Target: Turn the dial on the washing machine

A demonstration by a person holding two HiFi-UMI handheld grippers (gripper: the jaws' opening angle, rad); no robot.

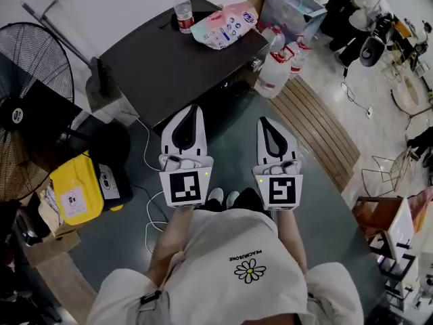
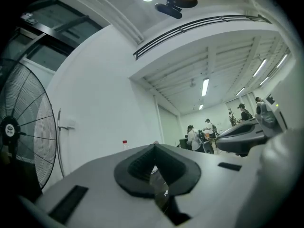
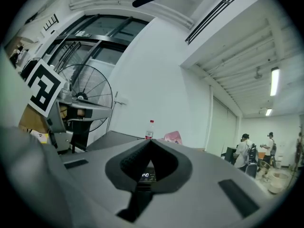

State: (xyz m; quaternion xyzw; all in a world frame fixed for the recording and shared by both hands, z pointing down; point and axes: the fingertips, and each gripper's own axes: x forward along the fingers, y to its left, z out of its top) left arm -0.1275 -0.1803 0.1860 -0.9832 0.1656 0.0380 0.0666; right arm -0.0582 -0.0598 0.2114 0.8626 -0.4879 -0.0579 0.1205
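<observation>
The washing machine (image 1: 177, 66) is a dark box with a flat top, standing ahead of me in the head view. Its front panel (image 1: 226, 95) faces me, and I cannot make out the dial there. My left gripper (image 1: 191, 110) and right gripper (image 1: 266, 121) are held side by side, short of the machine and touching nothing. Both are shut and hold nothing. In the left gripper view the tips (image 2: 154, 146) meet. In the right gripper view the tips (image 3: 151, 141) meet too, and a lit display (image 3: 146, 175) of the machine shows through the gap below them.
A red-capped water bottle (image 1: 183, 11) and a pink bag (image 1: 224, 24) lie on the machine's top. A large fan (image 1: 30, 80) and a yellow container (image 1: 76, 189) stand at the left. Detergent jugs (image 1: 277, 70) and a wooden slatted platform (image 1: 321, 128) are at the right. People work in the far room.
</observation>
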